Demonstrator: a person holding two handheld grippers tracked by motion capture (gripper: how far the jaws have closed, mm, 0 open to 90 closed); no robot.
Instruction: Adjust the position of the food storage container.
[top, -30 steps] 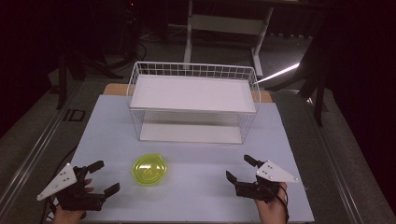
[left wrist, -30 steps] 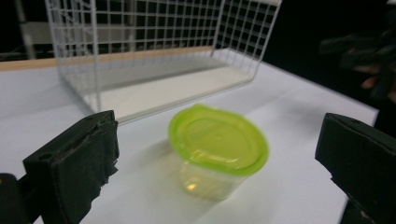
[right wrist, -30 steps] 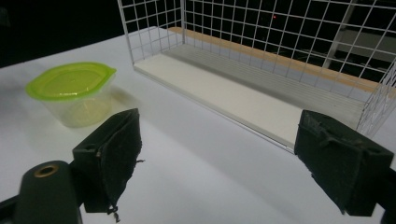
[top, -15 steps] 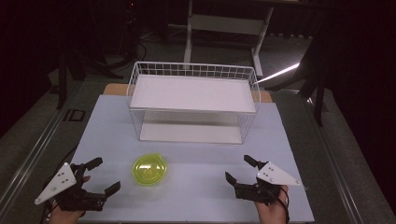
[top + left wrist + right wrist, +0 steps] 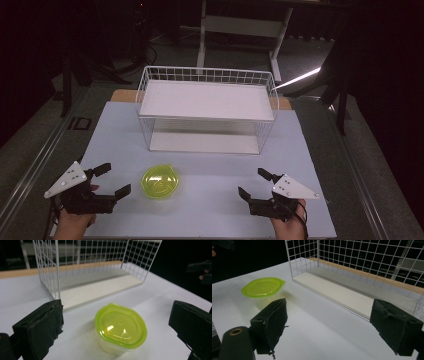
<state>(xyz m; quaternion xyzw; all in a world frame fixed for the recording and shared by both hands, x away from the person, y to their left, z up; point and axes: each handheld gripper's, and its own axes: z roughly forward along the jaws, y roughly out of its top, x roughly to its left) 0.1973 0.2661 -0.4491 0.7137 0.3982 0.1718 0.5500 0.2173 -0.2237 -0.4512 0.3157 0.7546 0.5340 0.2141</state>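
A small clear container with a lime-green lid sits on the white table in front of the wire rack. My left gripper is just to its left, open, jaws spread wide with nothing between them. In the left gripper view the container lies ahead between the two black pads. My right gripper rests open near the front right of the table, well apart from the container. The right gripper view has the container far off to the left.
A white wire rack with a flat upper shelf and a lower shelf stands at the middle back of the table. Its open front faces me. Dark floor and stands surround the table.
Both grippers have drifted slightly toward the front edge of the table. The container and rack have not moved.
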